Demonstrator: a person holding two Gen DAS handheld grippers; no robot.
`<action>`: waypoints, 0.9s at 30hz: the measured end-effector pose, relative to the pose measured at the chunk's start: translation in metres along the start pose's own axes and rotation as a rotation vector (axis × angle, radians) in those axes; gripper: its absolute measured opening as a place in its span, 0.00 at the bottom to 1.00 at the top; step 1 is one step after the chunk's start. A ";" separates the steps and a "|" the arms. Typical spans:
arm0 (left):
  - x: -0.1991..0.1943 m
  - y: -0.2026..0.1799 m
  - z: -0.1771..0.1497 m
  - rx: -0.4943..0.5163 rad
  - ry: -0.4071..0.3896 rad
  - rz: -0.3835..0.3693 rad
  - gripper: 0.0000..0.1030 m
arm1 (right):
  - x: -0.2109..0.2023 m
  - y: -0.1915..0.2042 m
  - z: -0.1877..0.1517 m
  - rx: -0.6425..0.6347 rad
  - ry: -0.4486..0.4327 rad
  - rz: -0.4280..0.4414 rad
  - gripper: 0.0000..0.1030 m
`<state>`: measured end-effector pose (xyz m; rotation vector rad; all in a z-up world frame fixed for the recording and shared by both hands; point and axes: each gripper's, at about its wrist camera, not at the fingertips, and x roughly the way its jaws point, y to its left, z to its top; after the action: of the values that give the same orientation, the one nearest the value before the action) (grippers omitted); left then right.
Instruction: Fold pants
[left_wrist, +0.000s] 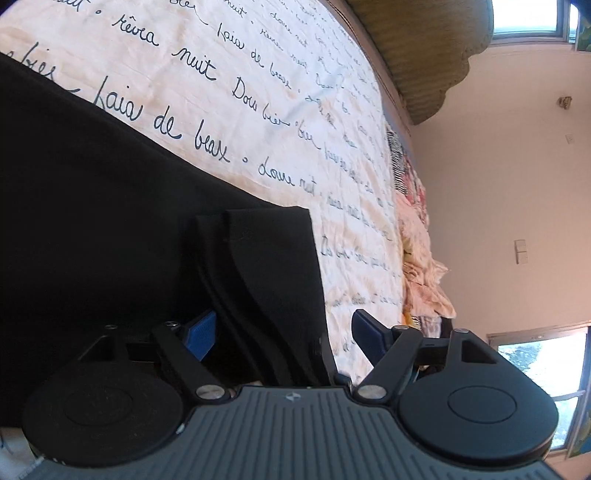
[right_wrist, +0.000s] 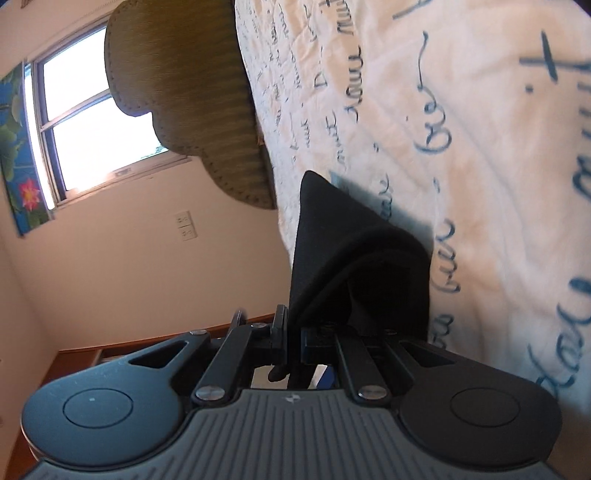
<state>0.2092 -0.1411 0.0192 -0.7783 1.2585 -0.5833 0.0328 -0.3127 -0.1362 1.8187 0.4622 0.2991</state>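
The black pants (left_wrist: 110, 229) lie on a white bedspread with blue handwriting (left_wrist: 258, 92). In the left wrist view my left gripper (left_wrist: 282, 332) is open, its blue pads (left_wrist: 201, 332) standing on either side of the folded hem end of the pants, not closed on it. In the right wrist view my right gripper (right_wrist: 293, 338) is shut on a corner of the black pants (right_wrist: 354, 258), which rises in a peak above the jaws over the bedspread (right_wrist: 461, 129).
A ribbed olive headboard (right_wrist: 192, 103) stands at the head of the bed. A heap of pale patterned cloth (left_wrist: 417, 251) lies at the bed's edge. Windows (right_wrist: 92, 122), wall sockets (right_wrist: 184, 226) and a wooden furniture piece (right_wrist: 74, 358) are beyond.
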 end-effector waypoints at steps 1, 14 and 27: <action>0.003 0.000 0.001 0.012 -0.007 0.017 0.48 | 0.001 -0.002 -0.001 0.008 0.013 0.005 0.06; -0.081 0.031 0.004 0.294 -0.150 0.240 0.07 | -0.019 0.043 -0.039 -0.433 0.082 -0.144 0.65; -0.177 0.125 0.011 0.158 -0.222 0.330 0.07 | 0.025 0.049 -0.064 -0.478 0.188 -0.202 0.67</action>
<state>0.1765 0.0727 0.0298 -0.4754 1.0907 -0.3132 0.0356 -0.2588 -0.0716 1.2742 0.6404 0.4045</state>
